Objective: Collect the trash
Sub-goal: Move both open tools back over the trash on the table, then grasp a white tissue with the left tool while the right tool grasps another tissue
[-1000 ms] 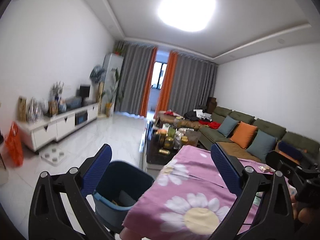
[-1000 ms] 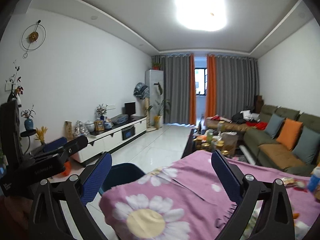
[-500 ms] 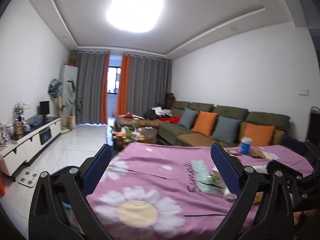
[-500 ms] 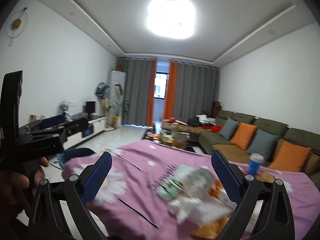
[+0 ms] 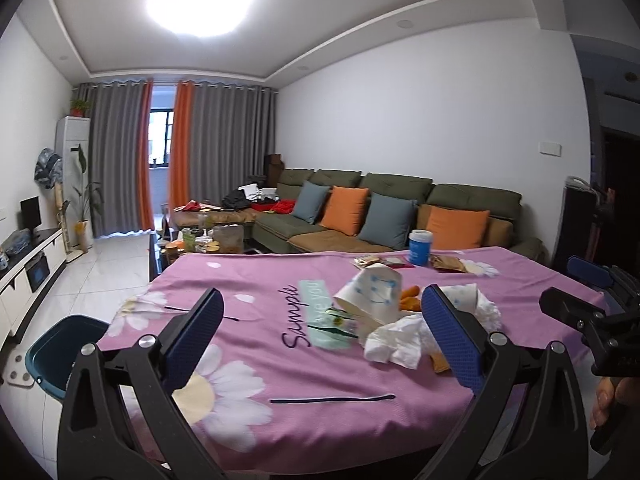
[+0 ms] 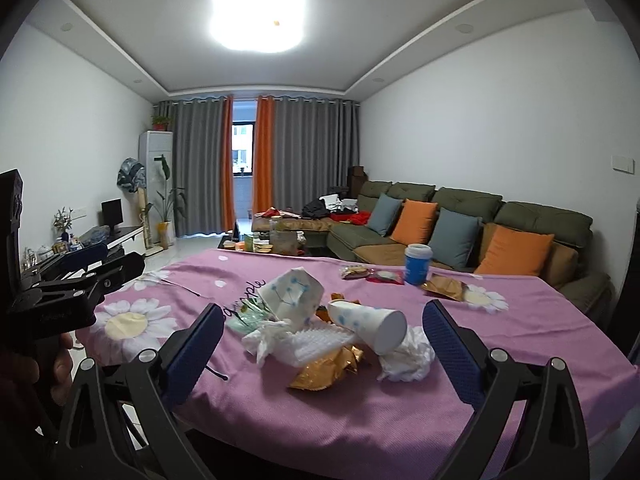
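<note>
Counter (image 6: 540, 320), frame centre: trash pile (image 6: 332, 332) uncollected. Bin (image 5: 64, 356), lower left: contents not visible. My left gripper (image 5: 320, 336) and right gripper (image 6: 320, 344) are both spread wide, empty. Collection remains.
</note>
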